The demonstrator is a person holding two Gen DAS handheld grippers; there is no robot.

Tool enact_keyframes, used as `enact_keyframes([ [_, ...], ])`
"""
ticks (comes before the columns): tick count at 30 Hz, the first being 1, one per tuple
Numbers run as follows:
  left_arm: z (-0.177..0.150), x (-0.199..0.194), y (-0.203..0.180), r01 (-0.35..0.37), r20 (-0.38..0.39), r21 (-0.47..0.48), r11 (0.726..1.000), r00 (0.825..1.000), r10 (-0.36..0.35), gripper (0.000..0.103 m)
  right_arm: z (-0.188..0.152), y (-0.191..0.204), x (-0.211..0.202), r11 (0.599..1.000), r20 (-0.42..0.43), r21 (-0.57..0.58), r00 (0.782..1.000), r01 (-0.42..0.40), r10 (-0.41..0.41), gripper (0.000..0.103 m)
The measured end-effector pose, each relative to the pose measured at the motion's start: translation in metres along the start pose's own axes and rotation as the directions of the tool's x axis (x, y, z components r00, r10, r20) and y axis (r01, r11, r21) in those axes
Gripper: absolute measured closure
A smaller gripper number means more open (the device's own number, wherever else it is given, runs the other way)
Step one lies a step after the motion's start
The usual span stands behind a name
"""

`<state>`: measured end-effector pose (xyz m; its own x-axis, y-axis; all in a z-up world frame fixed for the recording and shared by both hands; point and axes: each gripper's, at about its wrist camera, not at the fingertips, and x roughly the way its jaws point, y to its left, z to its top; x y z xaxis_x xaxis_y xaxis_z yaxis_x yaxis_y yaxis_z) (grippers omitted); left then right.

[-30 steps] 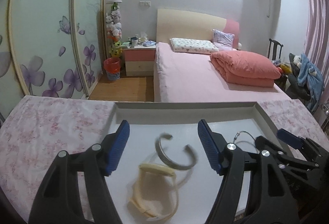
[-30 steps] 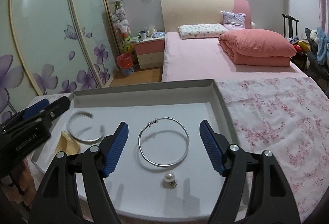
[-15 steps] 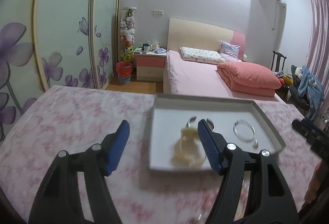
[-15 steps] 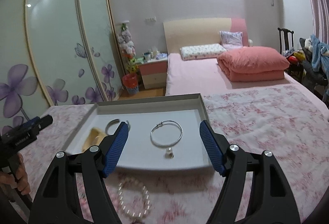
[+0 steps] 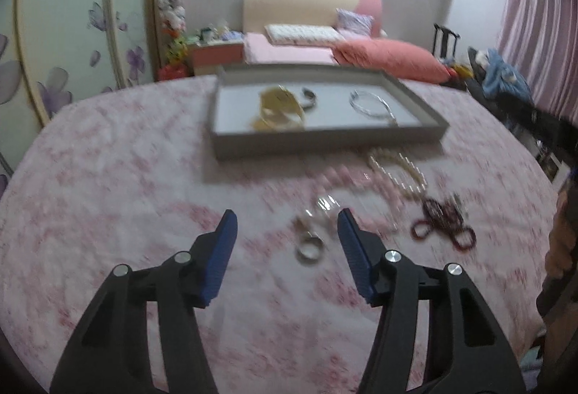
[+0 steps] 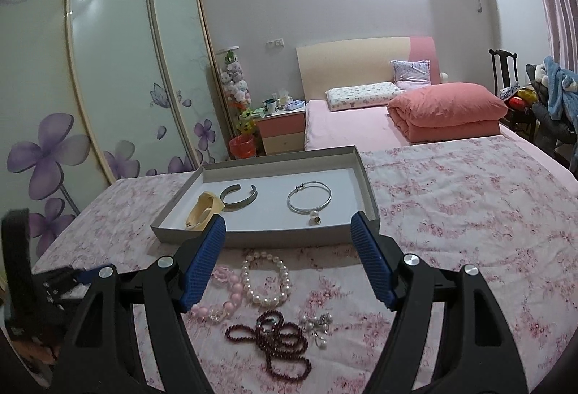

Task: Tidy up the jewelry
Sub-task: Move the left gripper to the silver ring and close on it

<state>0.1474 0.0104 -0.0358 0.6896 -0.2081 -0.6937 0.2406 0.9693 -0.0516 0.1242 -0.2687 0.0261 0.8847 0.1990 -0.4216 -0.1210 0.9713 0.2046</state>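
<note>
A grey tray on the pink floral cloth holds a yellow bangle, a silver cuff, a thin silver ring bracelet and a pearl charm. In front of the tray lie a pearl bracelet, a pink bead strand, a dark red bead strand and a pearl brooch. My right gripper is open and empty above them. My left gripper is open and empty, with a silver ring on the cloth between its fingers.
The table has a rounded edge on the left. Behind it stand a bed with a folded pink quilt, a nightstand and sliding wardrobe doors. My left gripper shows at the left edge of the right wrist view.
Both grippers have pulled back from over the tray toward the near side of the table. The loose jewelry in front of the tray has come into view. Both stay open and empty.
</note>
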Motion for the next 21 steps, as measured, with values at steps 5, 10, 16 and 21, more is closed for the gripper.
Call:
enact_keyframes([
  [5, -0.009, 0.016, -0.014, -0.01, -0.062, 0.029, 1.0, 0.998, 0.011, 0.047, -0.004, -0.005, -0.008, 1.0, 0.004, 0.008, 1.0, 0.006, -0.006, 0.031],
  [10, -0.015, 0.031, -0.023, -0.021, -0.114, 0.055, 0.998, 0.993, 0.027, 0.055, -0.008, -0.013, -0.008, 0.999, -0.009, 0.03, 1.0, 0.011, -0.011, 0.031],
  [16, -0.014, 0.041, -0.027, -0.051, -0.137, 0.051, 0.997, 0.989, 0.057, 0.062, -0.011, -0.016, -0.006, 0.999, -0.019, 0.036, 1.0, 0.011, -0.01, 0.031],
  [21, -0.011, 0.043, -0.028, -0.064, -0.132, 0.044, 0.997, 0.989, 0.069, 0.075, -0.012, -0.017, -0.006, 0.999, -0.02, 0.039, 1.0, 0.009, -0.008, 0.031],
])
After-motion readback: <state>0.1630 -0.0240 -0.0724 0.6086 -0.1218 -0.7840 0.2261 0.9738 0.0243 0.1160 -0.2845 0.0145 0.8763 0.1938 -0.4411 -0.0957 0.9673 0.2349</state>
